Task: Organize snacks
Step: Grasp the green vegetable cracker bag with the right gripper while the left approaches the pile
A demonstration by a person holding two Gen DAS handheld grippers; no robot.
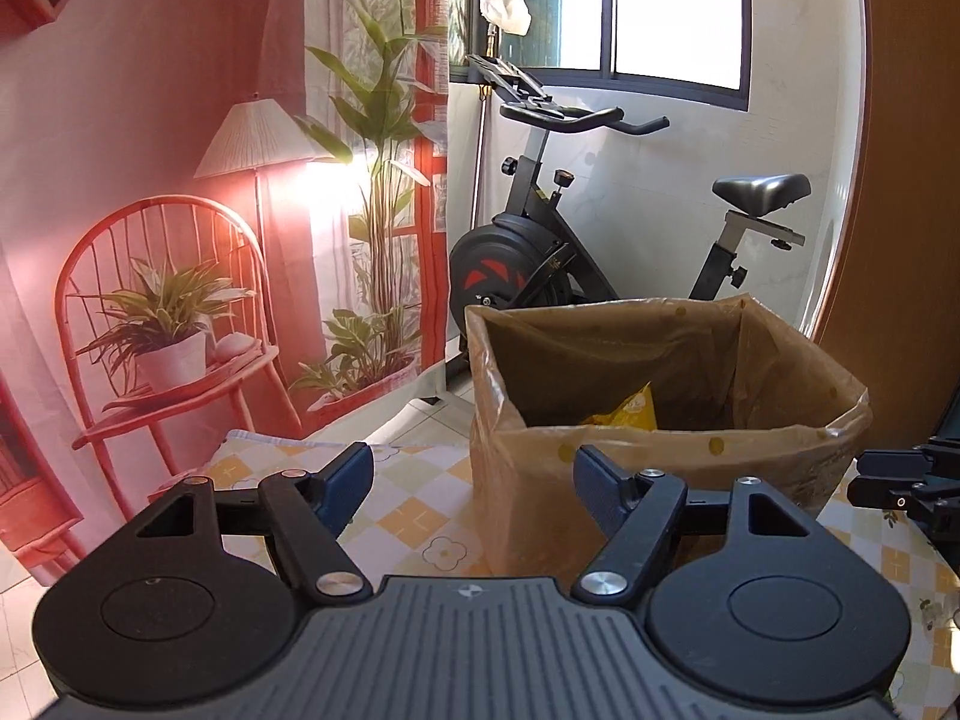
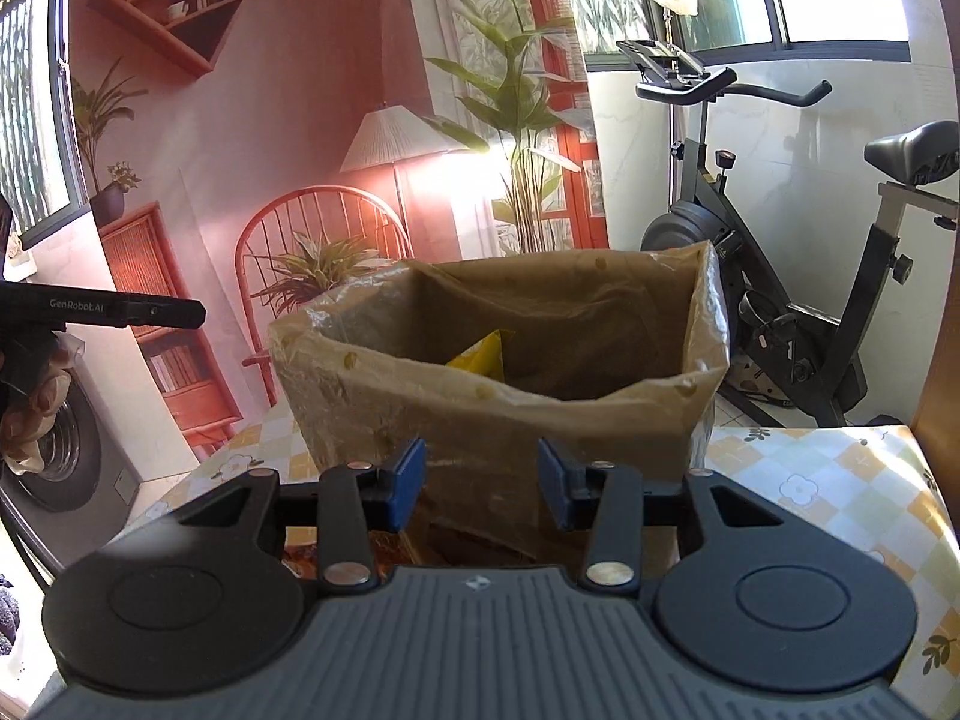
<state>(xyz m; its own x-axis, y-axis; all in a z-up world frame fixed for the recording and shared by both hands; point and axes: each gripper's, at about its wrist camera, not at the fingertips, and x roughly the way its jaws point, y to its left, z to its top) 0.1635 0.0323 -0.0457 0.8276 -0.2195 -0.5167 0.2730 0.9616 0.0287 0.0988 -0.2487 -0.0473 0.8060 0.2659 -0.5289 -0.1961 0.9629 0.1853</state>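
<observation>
A brown cardboard box (image 1: pixel 528 510) lined with a clear plastic bag stands on the table. A yellow snack packet (image 1: pixel 627 411) lies inside it. My left gripper (image 1: pixel 474 474) is open just short of the box's near left corner, nothing between its fingers. In the right wrist view the same box (image 2: pixel 480 414) fills the middle, with the yellow packet (image 2: pixel 480 354) inside. My right gripper (image 2: pixel 480 471) is open in front of the box's near wall, its pads apart from it. A reddish-brown thing (image 2: pixel 300 555) lies under that gripper, mostly hidden.
The table has a yellow-and-white chequered cloth (image 1: pixel 420 516). An exercise bike (image 1: pixel 540 252) stands behind the box, a printed room backdrop (image 1: pixel 180 240) hangs at left, and a wooden panel (image 1: pixel 900 180) rises at right. A washing machine (image 2: pixel 66 456) sits far left.
</observation>
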